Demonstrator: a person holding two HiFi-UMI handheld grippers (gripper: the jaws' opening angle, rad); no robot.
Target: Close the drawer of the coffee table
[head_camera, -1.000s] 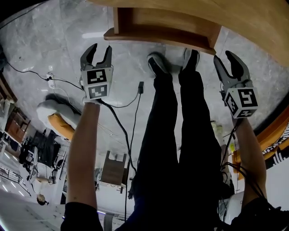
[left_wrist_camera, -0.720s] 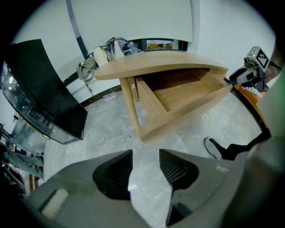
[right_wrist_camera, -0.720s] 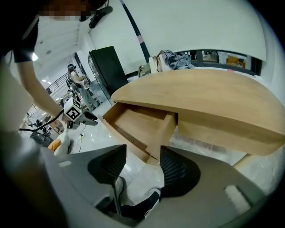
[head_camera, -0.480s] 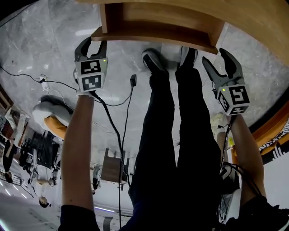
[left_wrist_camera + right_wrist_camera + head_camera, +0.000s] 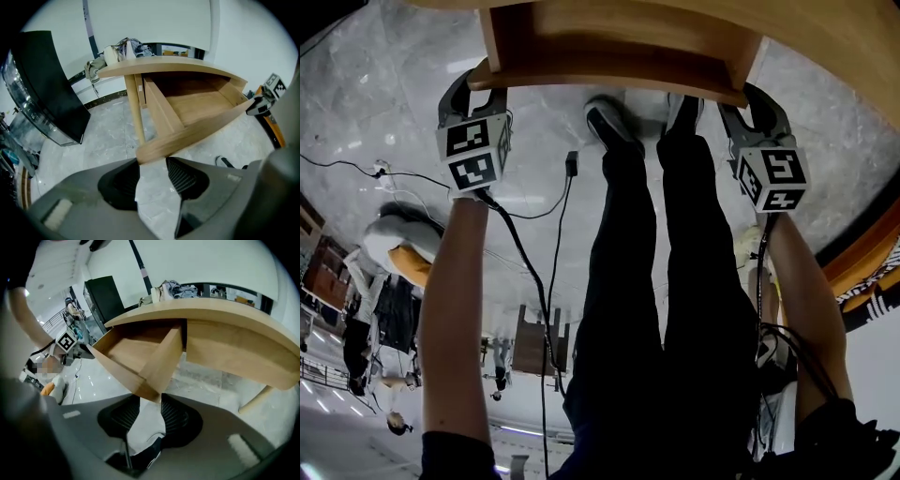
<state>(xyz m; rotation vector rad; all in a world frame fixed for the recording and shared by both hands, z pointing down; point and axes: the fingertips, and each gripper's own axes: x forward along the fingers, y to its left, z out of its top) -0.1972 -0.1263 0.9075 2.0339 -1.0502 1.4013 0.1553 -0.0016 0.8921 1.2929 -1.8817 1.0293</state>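
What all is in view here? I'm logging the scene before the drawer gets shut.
Coffee table: one, light wood, ahead of the person.
Drawer: one, light wood, pulled out, nothing seen inside.
Clutter pile: one, mixed colours, on the tabletop.
Cabinet: one, black, beside the table.
Cables: several, black, on the grey floor.
Legs: two, black trousers, centre.
Left claw: one, grey, jaws apart at the drawer's left front corner.
Right claw: one, grey, jaws apart, just been closing, drawer's right front corner at its tips.
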